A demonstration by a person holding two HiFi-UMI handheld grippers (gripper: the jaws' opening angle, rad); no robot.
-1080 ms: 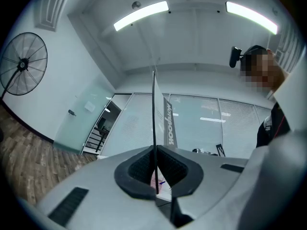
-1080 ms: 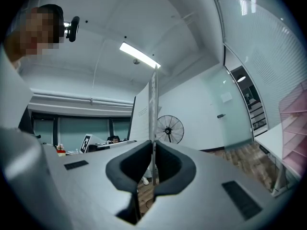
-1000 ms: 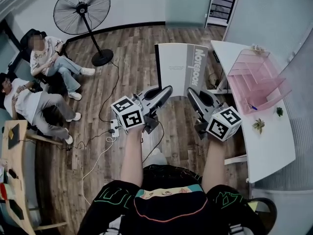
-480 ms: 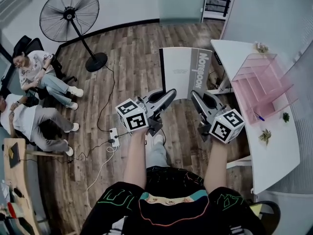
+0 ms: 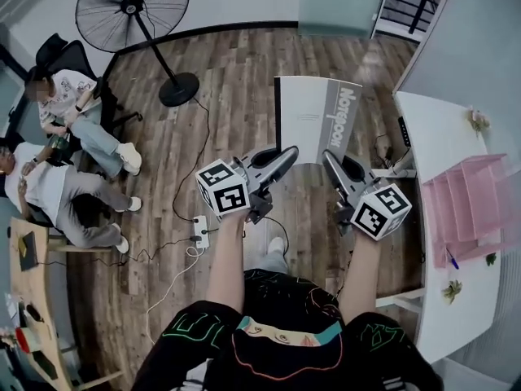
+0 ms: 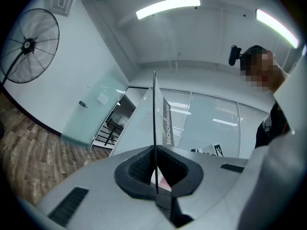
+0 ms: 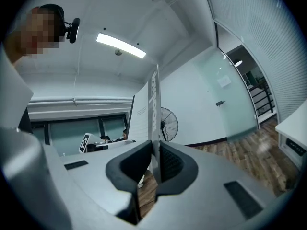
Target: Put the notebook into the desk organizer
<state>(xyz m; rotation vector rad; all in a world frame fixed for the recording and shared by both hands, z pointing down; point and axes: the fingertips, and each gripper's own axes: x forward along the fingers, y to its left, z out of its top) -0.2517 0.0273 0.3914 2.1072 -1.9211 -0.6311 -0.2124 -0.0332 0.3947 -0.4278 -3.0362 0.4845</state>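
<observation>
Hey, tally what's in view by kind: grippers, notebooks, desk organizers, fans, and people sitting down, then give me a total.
grippers: 2, the left gripper and the right gripper, both clamped on the notebook's lower edge
notebook: 1
pink desk organizer: 1
standing fan: 1
seated people: 2
Total: 7

- Bright and even all round, lit from ceiling light strips (image 6: 168,7) overhead
- Blown out to pure white at those strips in both gripper views
- Hardly shadowed anywhere on the wood floor (image 5: 244,63)
- Bent hard by fisheye in the gripper views, black vignette in the corners
- Sharp enough to read the notebook (image 5: 313,120) lettering from the head view, softer up close elsewhere
</observation>
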